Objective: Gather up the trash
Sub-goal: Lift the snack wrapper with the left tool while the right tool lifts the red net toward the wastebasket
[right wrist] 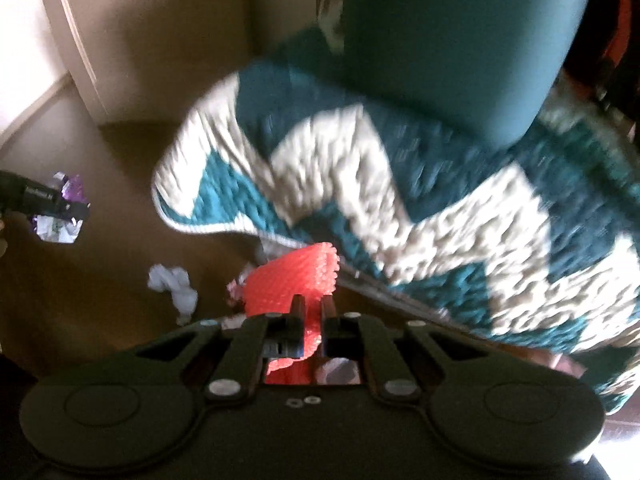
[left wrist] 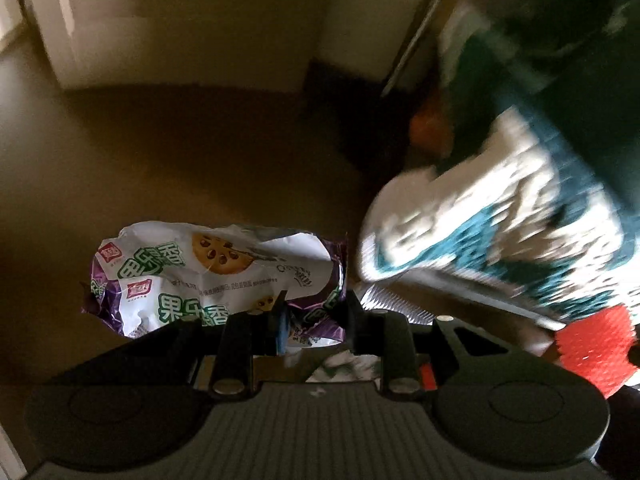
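A crumpled white-and-purple snack wrapper point(left wrist: 216, 276) with green lettering is pinched in the left gripper point(left wrist: 312, 316), its long axis lying crosswise to the fingers, above the brown floor point(left wrist: 180, 160). A red foam net point(right wrist: 296, 280) is clamped upright in the right gripper point(right wrist: 312, 308), beside a teal-and-white blanket point(right wrist: 400, 200). A white paper wad point(right wrist: 176, 284) is seen on the floor.
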A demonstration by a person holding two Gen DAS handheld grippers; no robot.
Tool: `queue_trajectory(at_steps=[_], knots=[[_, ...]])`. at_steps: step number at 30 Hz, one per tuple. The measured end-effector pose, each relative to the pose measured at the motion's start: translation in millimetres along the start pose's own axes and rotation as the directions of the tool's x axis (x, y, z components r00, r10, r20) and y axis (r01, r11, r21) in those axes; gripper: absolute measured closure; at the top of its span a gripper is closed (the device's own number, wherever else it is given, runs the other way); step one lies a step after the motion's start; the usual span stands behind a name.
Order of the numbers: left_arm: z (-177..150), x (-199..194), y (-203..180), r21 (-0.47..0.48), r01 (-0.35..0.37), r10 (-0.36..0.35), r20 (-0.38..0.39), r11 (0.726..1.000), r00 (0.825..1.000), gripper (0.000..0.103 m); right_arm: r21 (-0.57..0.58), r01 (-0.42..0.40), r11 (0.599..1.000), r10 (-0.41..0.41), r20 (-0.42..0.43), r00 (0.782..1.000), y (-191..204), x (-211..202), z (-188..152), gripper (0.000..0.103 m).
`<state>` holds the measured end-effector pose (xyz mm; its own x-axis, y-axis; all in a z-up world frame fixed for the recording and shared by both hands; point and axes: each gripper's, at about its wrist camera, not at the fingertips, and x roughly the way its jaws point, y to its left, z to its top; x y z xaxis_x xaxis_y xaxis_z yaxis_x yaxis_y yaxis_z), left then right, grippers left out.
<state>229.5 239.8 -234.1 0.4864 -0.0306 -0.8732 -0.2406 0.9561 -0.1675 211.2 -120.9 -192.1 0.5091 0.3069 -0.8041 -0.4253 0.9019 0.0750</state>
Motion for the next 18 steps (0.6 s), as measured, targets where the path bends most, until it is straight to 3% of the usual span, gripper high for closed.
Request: queue_trajectory(at_steps=[9,18], knots=[[12,-103,-79,0.117,0.076,-0.091,0.132,0.990,0.987,0.077,-0.033,0.011,0.999,-0.004,0.200,0.980,-4,-109,22,0.097],[34,-186,-164,0.249,0.127,-0.188,0.239,0.960,0.953,0.077,-0.053,0.078,0.996,-0.051,0.397,0.916,-24,-200,64,0.098]])
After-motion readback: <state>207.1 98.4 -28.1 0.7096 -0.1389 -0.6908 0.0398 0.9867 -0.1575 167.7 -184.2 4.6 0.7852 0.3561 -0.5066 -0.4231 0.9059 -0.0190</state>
